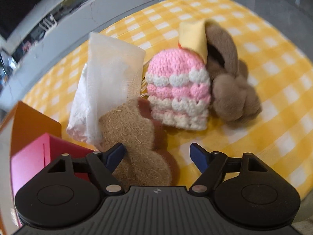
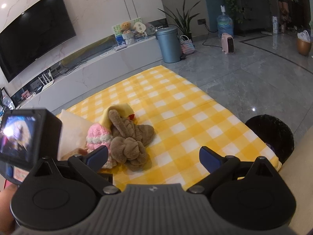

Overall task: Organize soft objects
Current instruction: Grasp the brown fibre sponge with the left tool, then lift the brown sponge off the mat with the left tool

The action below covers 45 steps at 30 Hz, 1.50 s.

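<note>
A pile of soft things lies on the yellow checked cloth [image 1: 264,98]. It holds a pink and white knitted hat [image 1: 176,86], brown earmuffs [image 1: 230,82], a yellow cloth [image 1: 193,37], a white gauze cloth [image 1: 109,78] and a tan cloud-shaped felt pad [image 1: 137,146]. My left gripper [image 1: 157,156] is open and empty, low over the felt pad. My right gripper [image 2: 154,156] is open and empty, above the cloth, right of the earmuffs [image 2: 131,141] and hat [image 2: 96,135].
A pink box [image 1: 31,160] and an orange box [image 1: 29,121] stand at the left edge of the cloth. A black mesh bin [image 2: 272,135] sits off the cloth's right side. A TV unit [image 2: 97,68] runs behind the cloth on a grey tiled floor.
</note>
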Tool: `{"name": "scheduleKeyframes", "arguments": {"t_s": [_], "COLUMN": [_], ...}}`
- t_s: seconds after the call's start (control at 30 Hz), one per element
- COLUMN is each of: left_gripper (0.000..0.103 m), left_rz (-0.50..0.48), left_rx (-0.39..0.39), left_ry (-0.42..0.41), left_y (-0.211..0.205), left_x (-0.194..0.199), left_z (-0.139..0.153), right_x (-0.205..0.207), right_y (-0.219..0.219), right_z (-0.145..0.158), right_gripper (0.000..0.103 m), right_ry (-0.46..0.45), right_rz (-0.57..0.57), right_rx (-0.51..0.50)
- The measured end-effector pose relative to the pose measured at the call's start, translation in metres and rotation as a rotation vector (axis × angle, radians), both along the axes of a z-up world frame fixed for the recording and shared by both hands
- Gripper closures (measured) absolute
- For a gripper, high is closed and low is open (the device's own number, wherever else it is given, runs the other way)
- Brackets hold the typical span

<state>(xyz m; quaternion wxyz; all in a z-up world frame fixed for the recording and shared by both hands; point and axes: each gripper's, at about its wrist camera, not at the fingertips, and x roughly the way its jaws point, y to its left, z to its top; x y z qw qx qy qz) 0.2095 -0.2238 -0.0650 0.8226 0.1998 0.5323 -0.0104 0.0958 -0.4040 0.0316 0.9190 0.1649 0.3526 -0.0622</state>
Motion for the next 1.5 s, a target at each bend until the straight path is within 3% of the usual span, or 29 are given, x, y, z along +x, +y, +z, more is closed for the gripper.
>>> {"name": "scheduleKeyframes", "arguments": {"t_s": [0.07, 0.23, 0.3, 0.33, 0.5, 0.63, 0.77, 0.9, 1.03, 1.1, 1.17, 1.4, 1.5], "left_gripper": [0.008, 0.01, 0.028, 0.031, 0.038, 0.039, 0.039, 0.041, 0.04, 0.027, 0.024, 0.019, 0.022], "left_rz": [-0.046, -0.098, -0.139, -0.151, -0.214, -0.347, -0.486, -0.54, -0.493, -0.458, -0.401, -0.104, -0.05], "left_rx": [0.044, 0.162, 0.202, 0.217, 0.17, 0.206, 0.19, 0.081, -0.064, -0.111, -0.128, -0.253, -0.231], "left_ry": [0.016, 0.017, -0.011, -0.031, -0.059, -0.077, -0.08, -0.095, -0.117, -0.116, -0.107, 0.11, 0.15], "left_y": [-0.007, -0.017, -0.018, -0.016, -0.005, -0.011, -0.022, -0.027, -0.022, -0.016, -0.011, 0.005, 0.006], "left_x": [-0.001, -0.004, -0.013, -0.017, -0.035, -0.061, -0.094, -0.108, -0.096, -0.085, -0.071, -0.042, -0.045], "left_z": [-0.006, -0.02, -0.021, -0.021, -0.018, -0.024, -0.028, -0.018, 0.008, 0.019, 0.026, 0.012, -0.003], "right_x": [0.0, -0.001, -0.003, -0.004, -0.008, -0.007, -0.007, -0.006, -0.006, -0.006, -0.006, -0.006, -0.005], "right_y": [-0.001, -0.002, -0.002, -0.003, -0.009, -0.012, -0.011, -0.01, -0.011, -0.012, -0.014, -0.016, -0.016], "right_z": [-0.001, 0.0, 0.001, 0.003, 0.007, 0.006, 0.006, 0.005, 0.004, 0.003, 0.003, 0.003, 0.002], "right_gripper": [0.007, 0.007, 0.007, 0.007, 0.007, 0.007, 0.007, 0.007, 0.007, 0.007, 0.007, 0.007, 0.007], "right_ry": [0.002, -0.007, -0.008, -0.014, -0.046, -0.036, -0.035, -0.035, -0.027, -0.027, -0.027, -0.027, -0.025], "right_rz": [-0.003, 0.007, 0.008, 0.006, 0.004, -0.012, -0.003, 0.004, -0.003, -0.006, -0.01, -0.018, -0.019], "right_rx": [0.009, 0.035, 0.035, 0.034, 0.081, 0.088, 0.091, 0.091, 0.093, 0.098, 0.103, 0.112, 0.113]}}
